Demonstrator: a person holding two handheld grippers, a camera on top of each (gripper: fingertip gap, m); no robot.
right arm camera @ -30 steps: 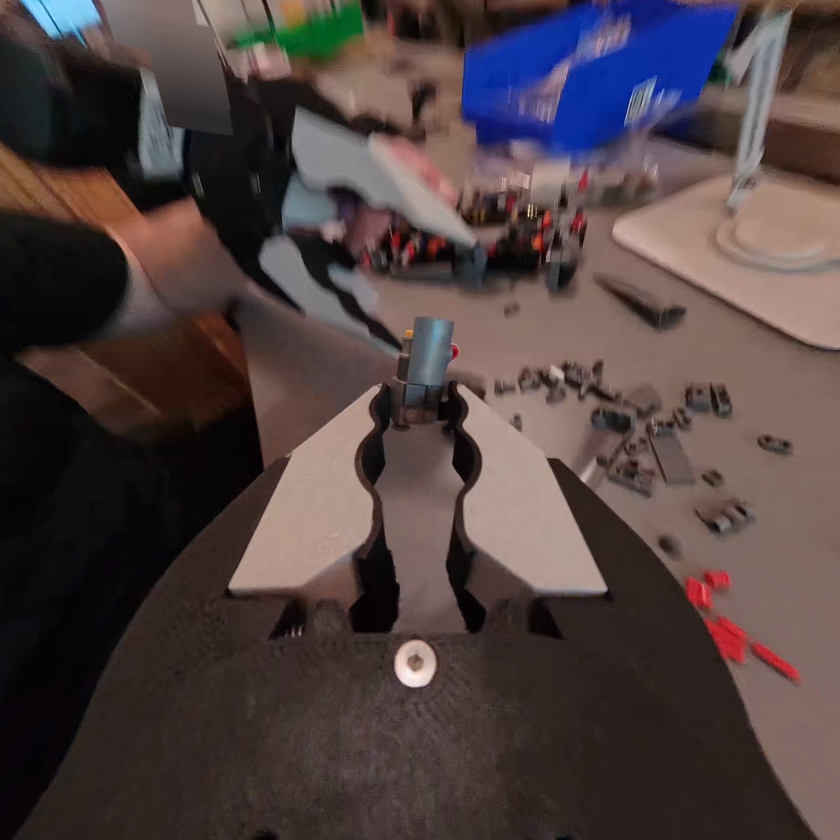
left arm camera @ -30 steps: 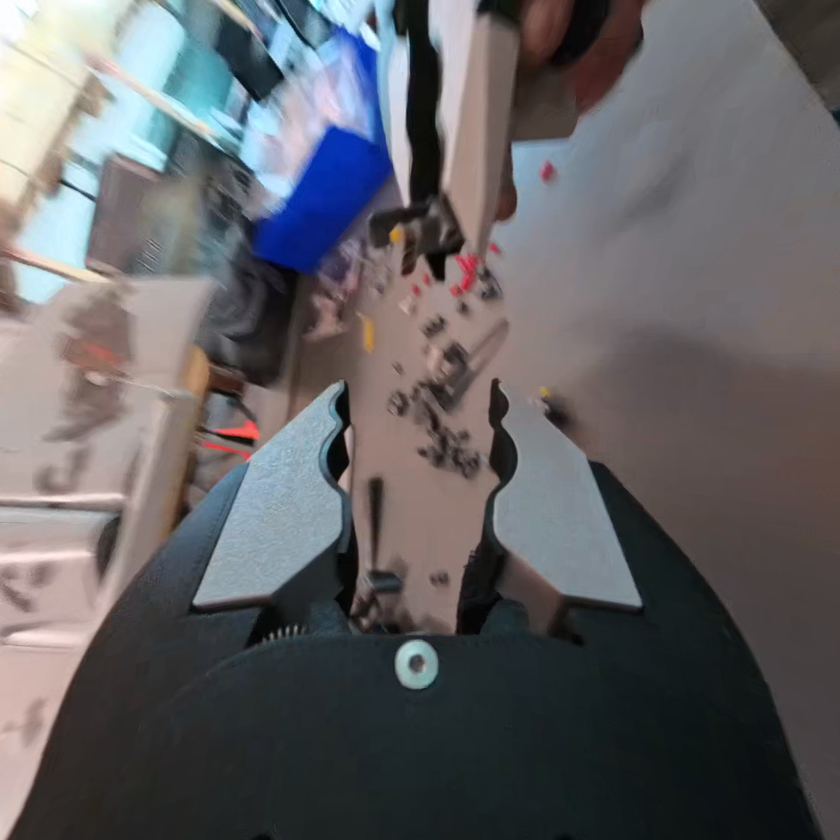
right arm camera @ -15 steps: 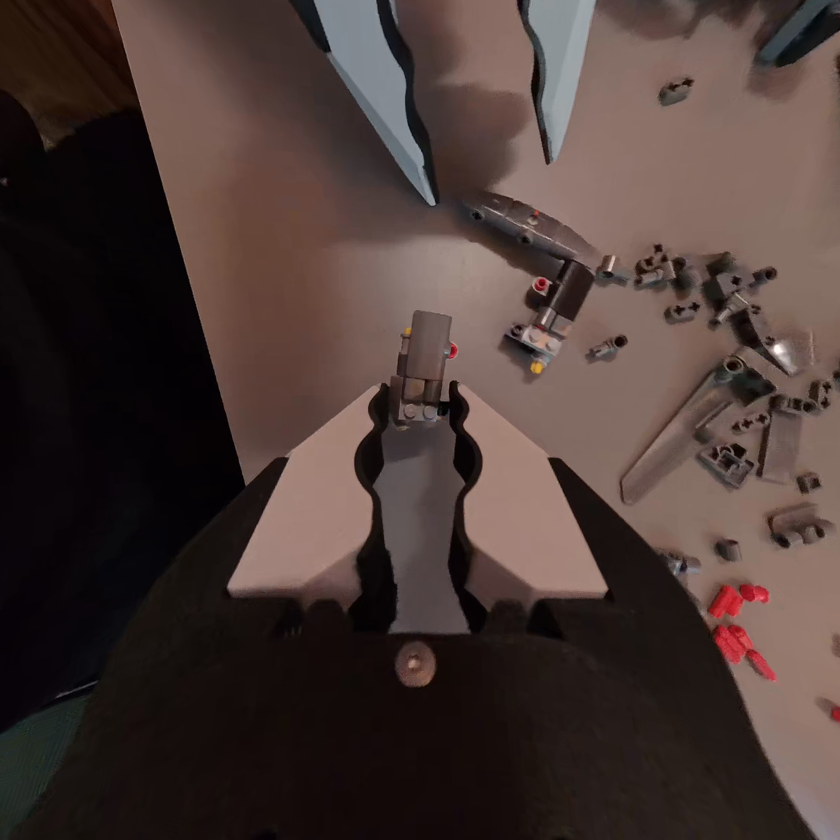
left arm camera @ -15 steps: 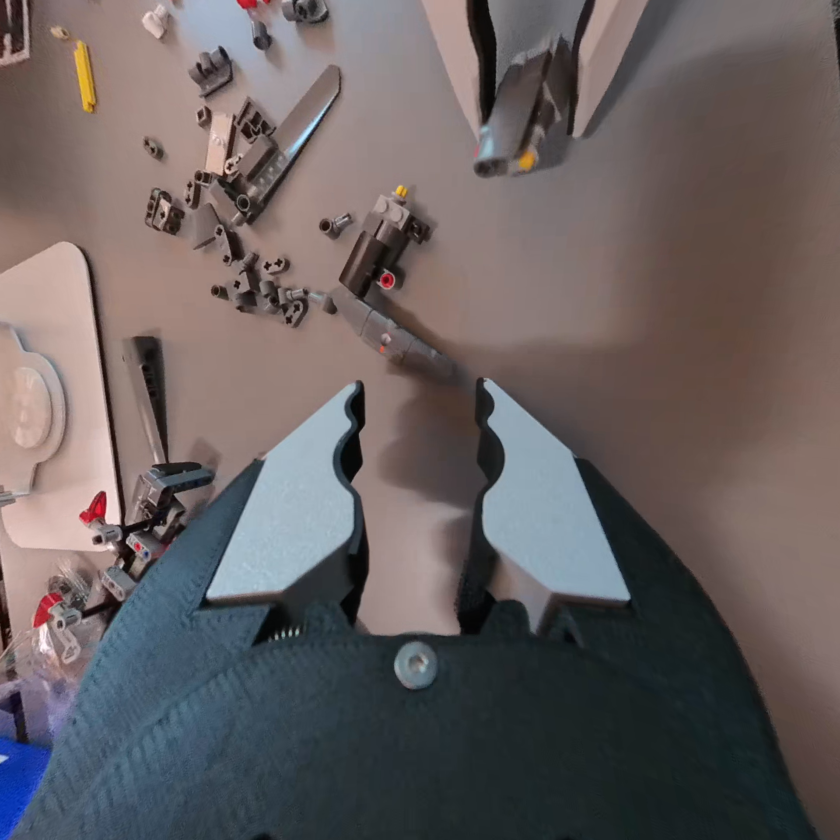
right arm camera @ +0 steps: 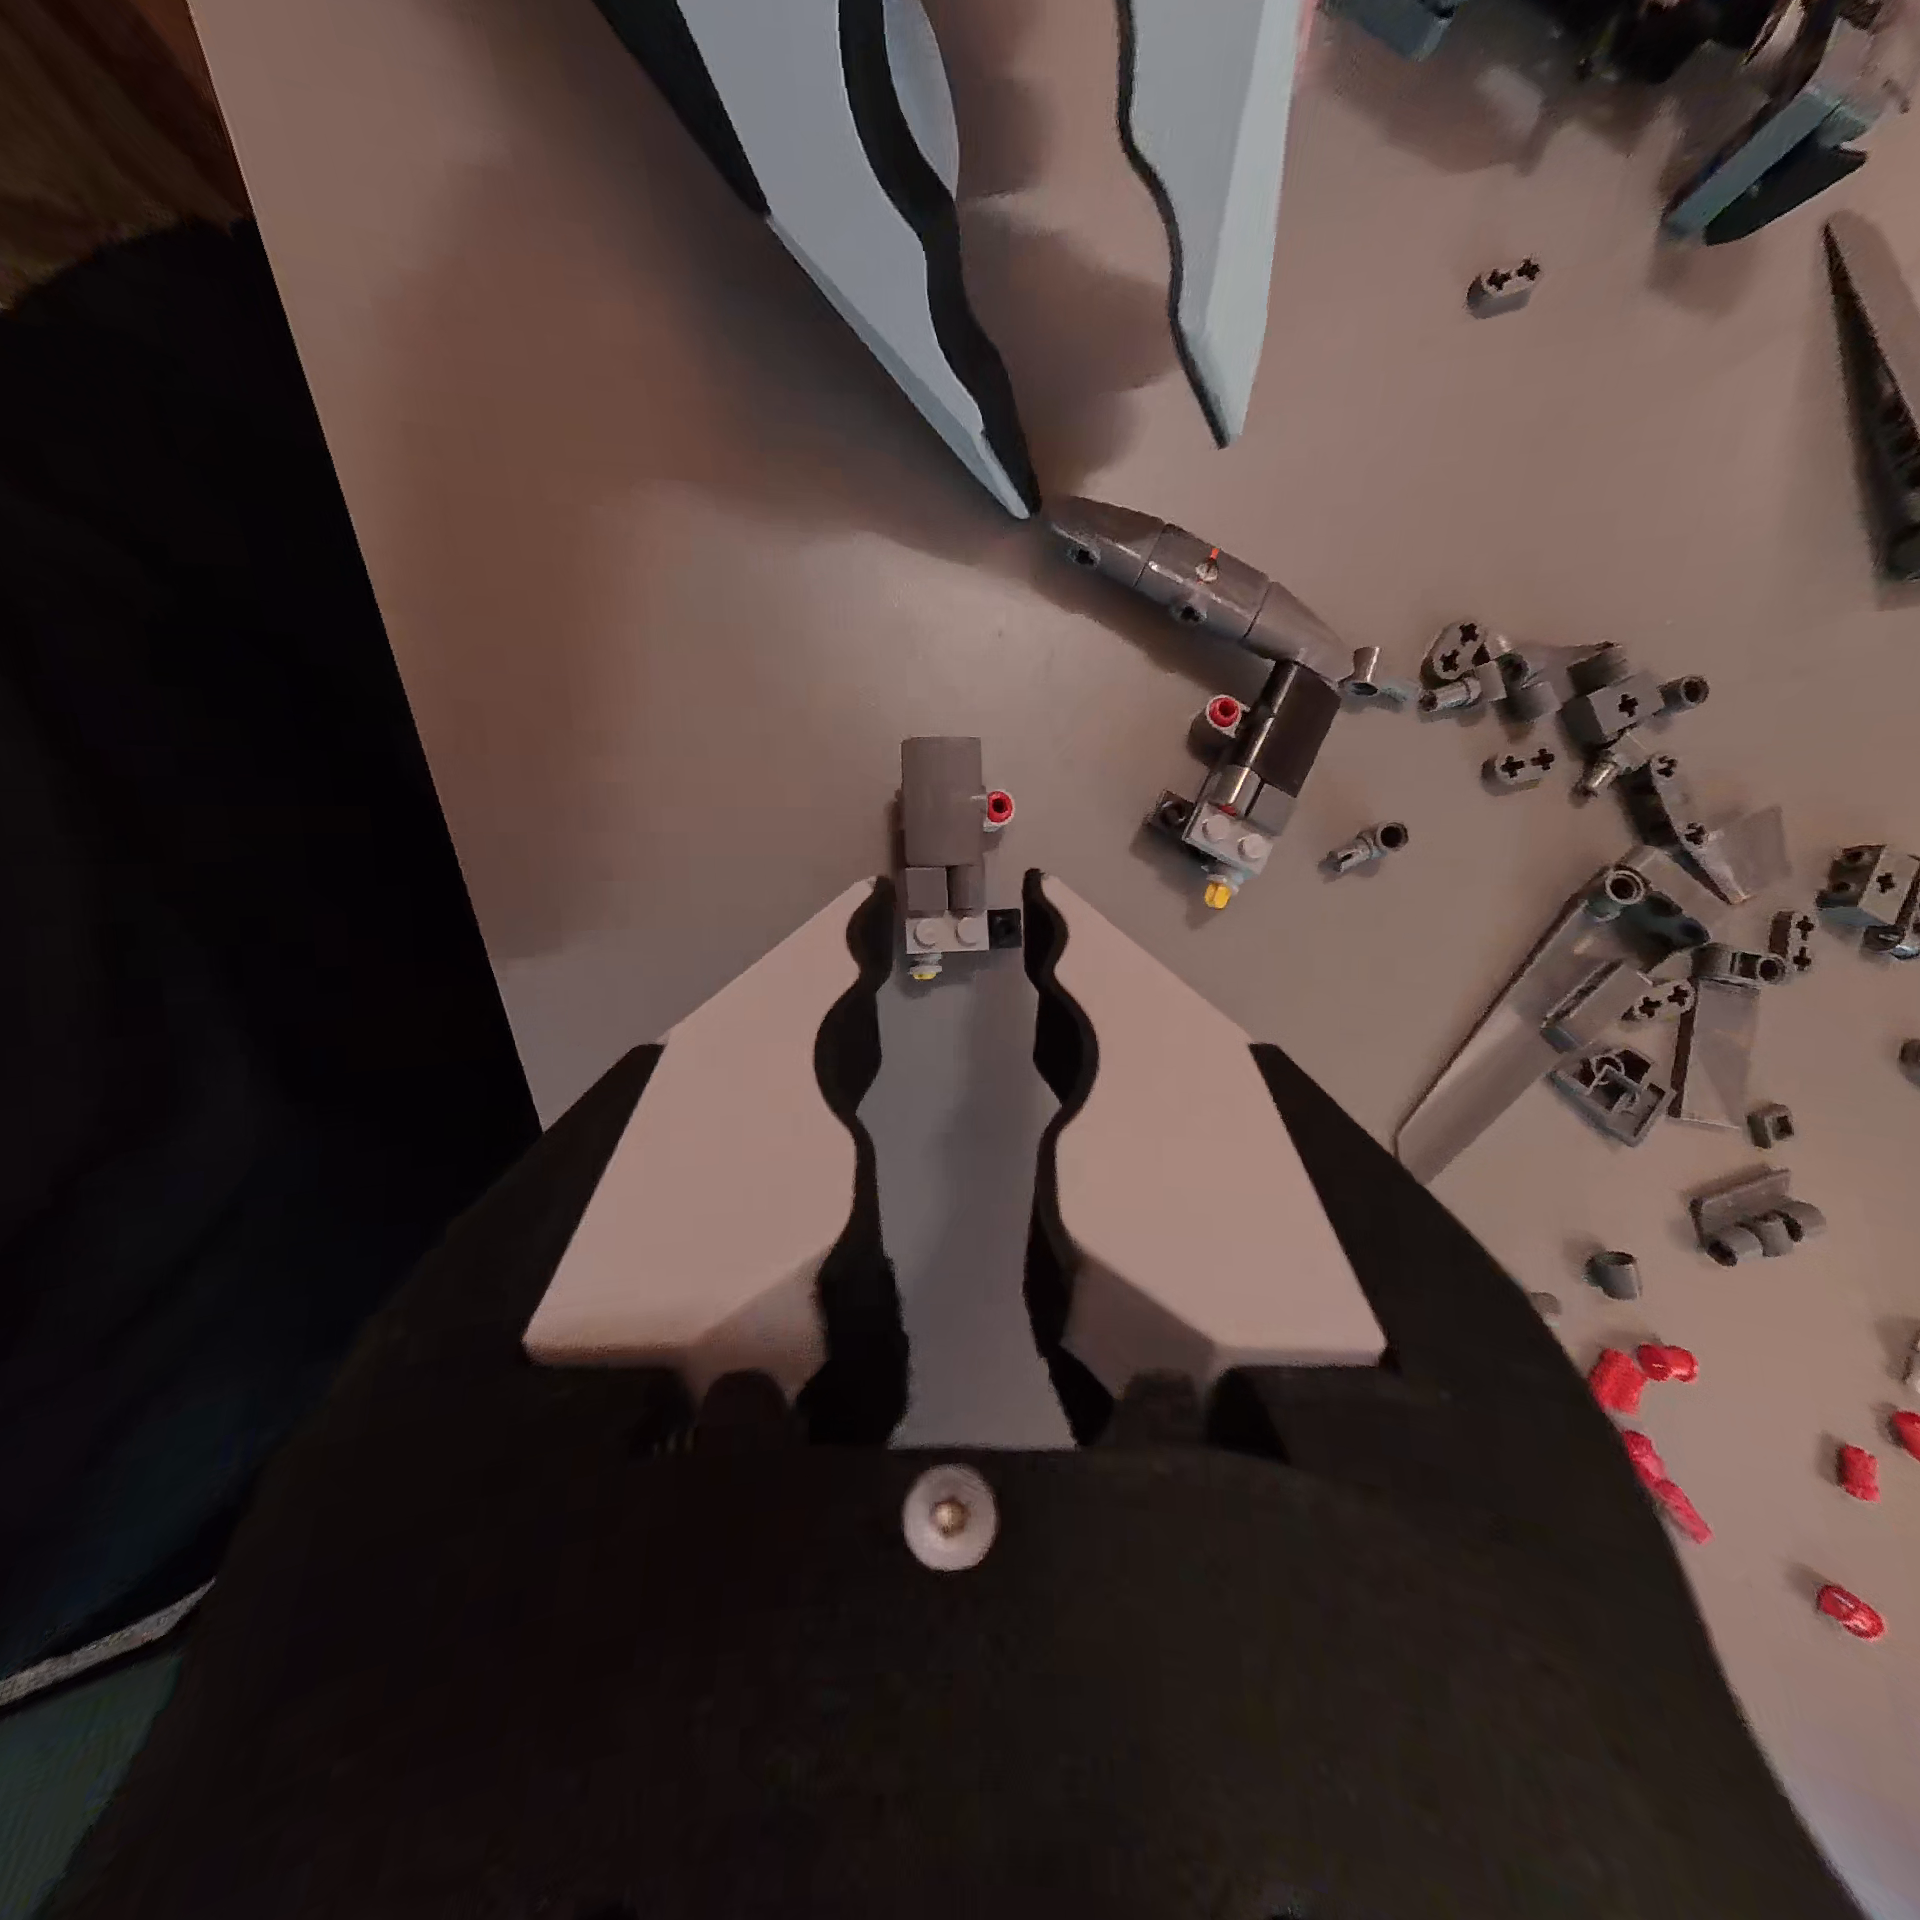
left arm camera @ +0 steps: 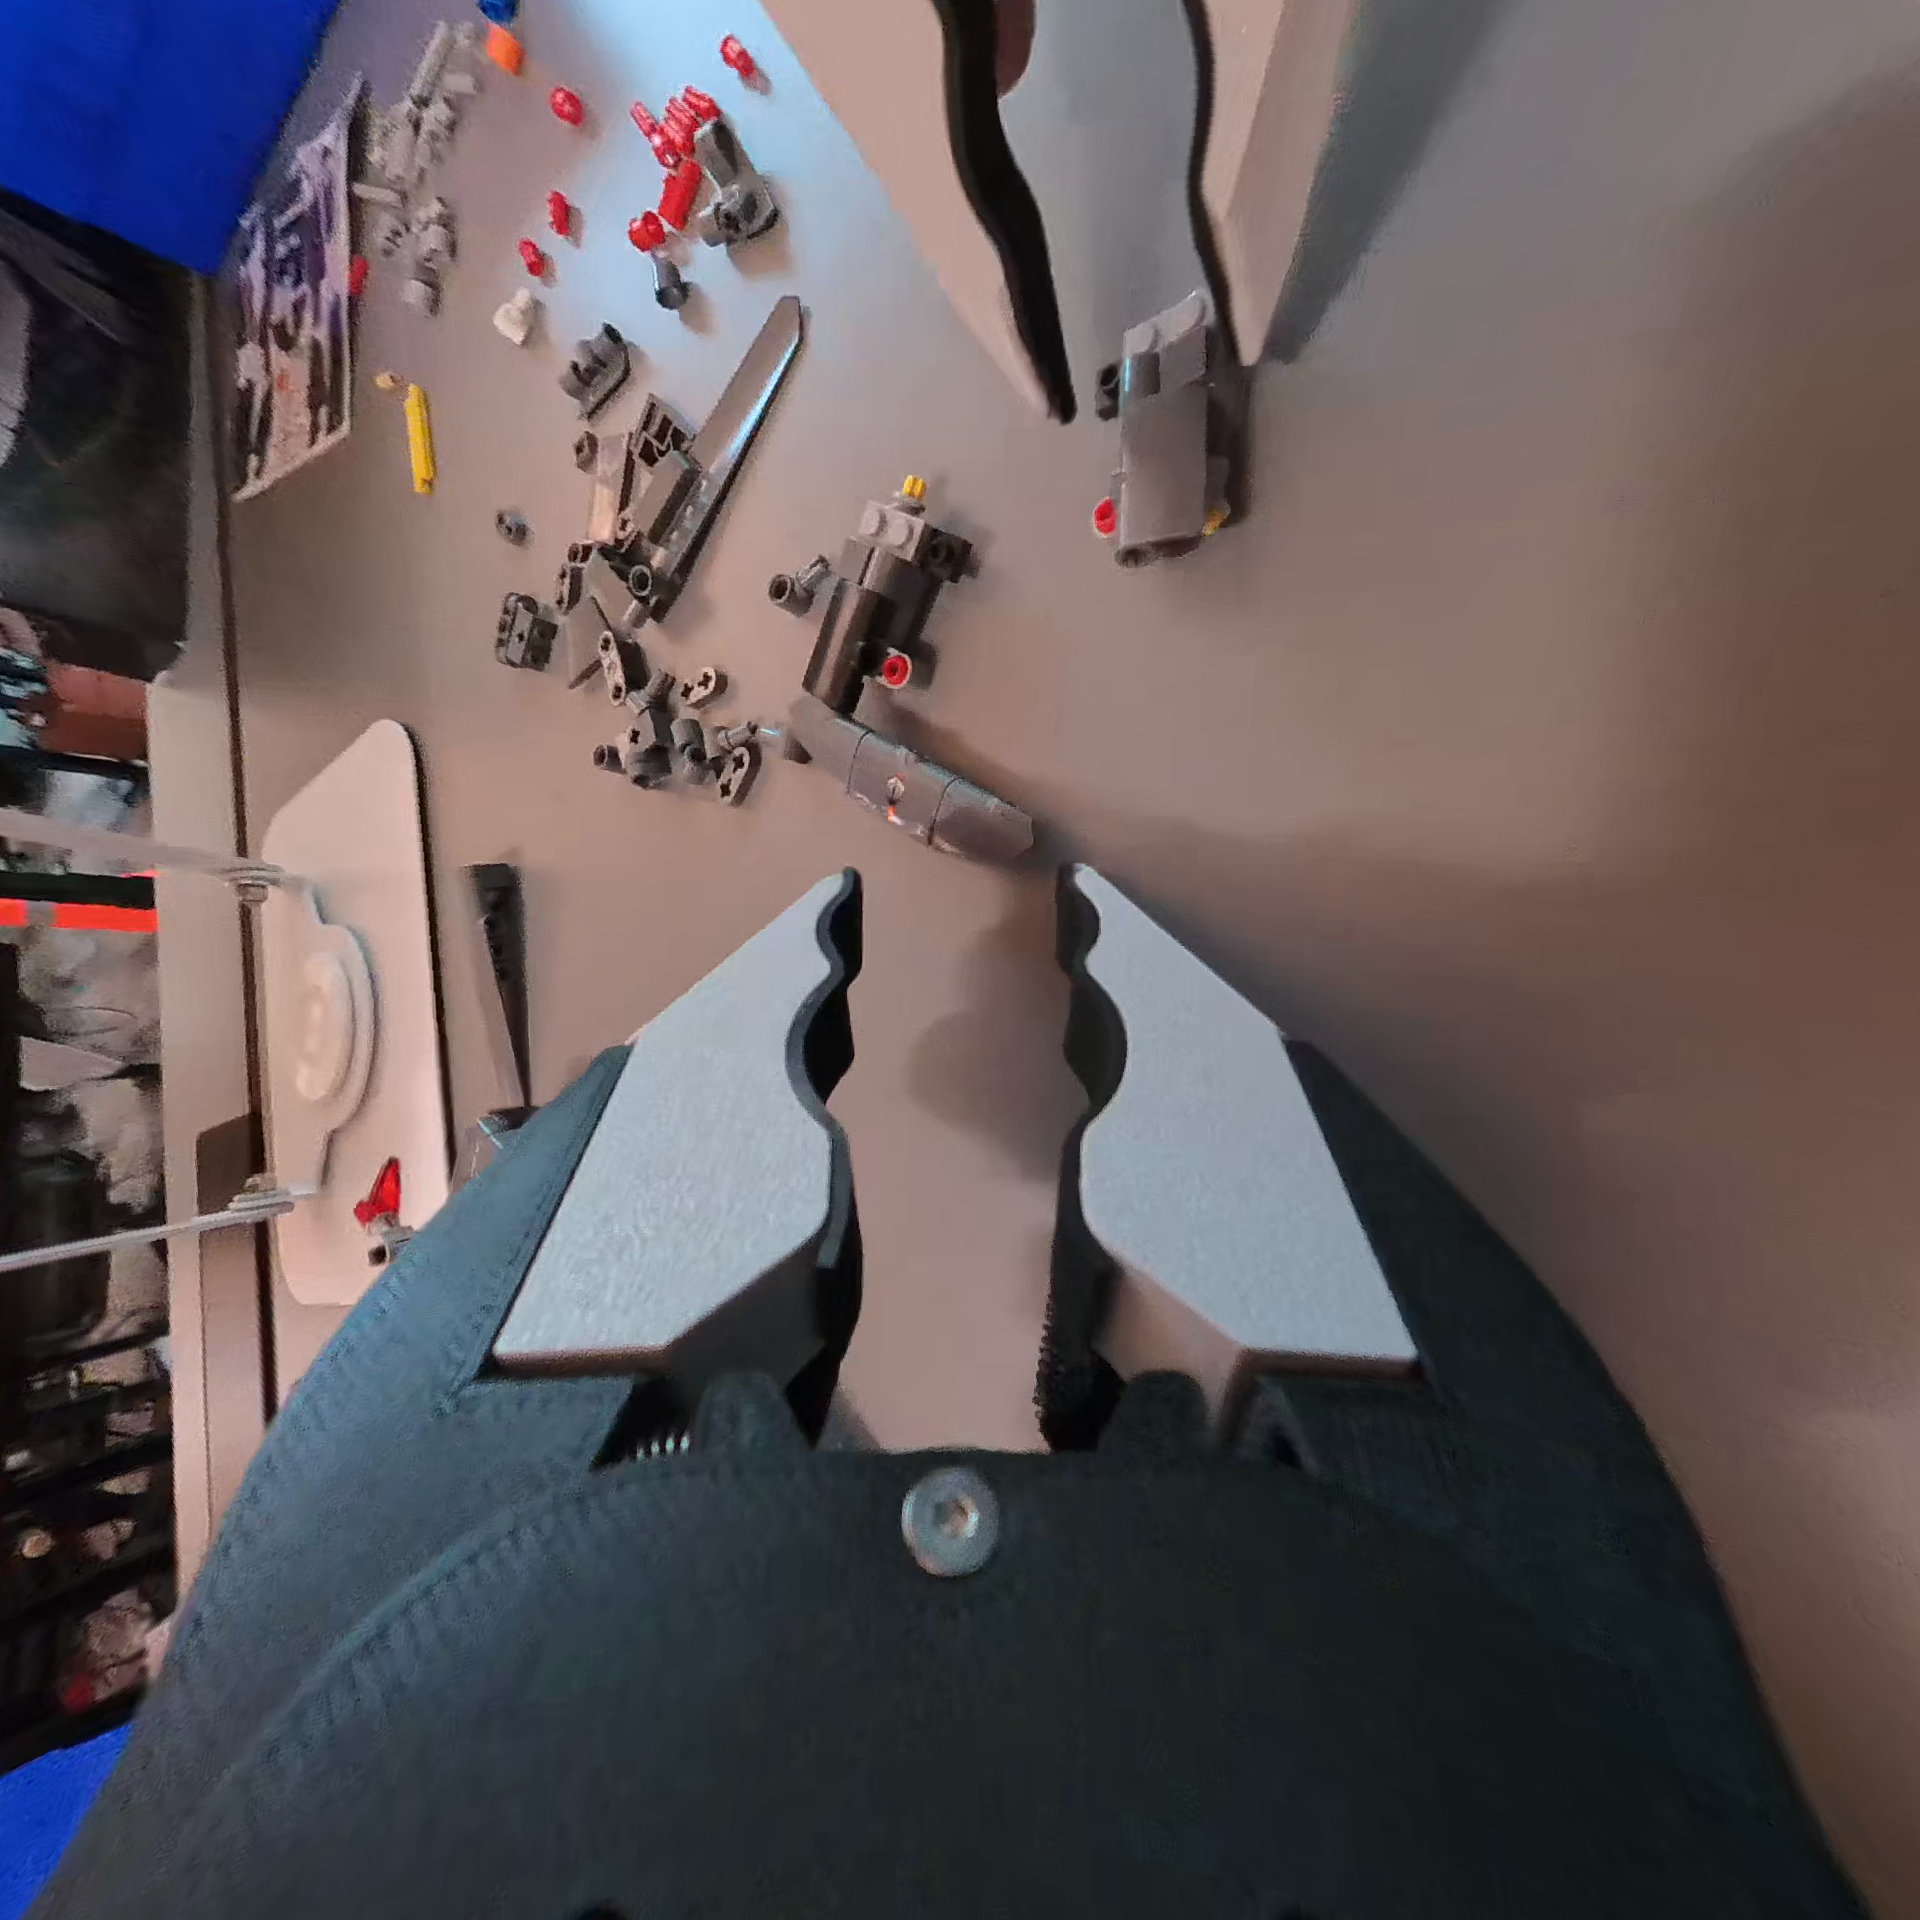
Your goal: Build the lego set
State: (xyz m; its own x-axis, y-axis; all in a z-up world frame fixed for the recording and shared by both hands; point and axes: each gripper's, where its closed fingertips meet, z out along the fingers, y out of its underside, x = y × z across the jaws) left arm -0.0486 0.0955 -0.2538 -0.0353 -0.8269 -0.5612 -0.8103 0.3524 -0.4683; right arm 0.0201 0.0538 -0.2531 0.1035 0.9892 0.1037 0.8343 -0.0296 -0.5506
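Grey tabletop (left arm camera: 1455, 727), dim room, with a blue box (left arm camera: 135, 104) and a white plate (left arm camera: 343, 987) at its far edge.

Count of parts, as far as I can see:
- Two small blocky grey assemblies, each with one red stud and one yellow pin.
- One long curved grey assembly (left arm camera: 914, 800).
- One long grey blade piece (left arm camera: 738, 416).
- One yellow bar (left arm camera: 419, 436).
- At least seven loose red pieces (right arm camera: 1642, 1382).
- A scatter of small grey connectors (right arm camera: 1558, 717), too many and too blurred to count.

The first blocky assembly (right arm camera: 940, 842) lies on the tabletop with its studded light-grey end between the tips of my right claw (right arm camera: 951, 883). That claw stands narrow, and the left wrist view shows a gap between one finger and the assembly, so it is not gripped. The second blocky assembly (right arm camera: 1247, 779) lies near it, touching the curved one.

My left claw (left arm camera: 961, 883) is wide and bare, just short of the curved assembly.
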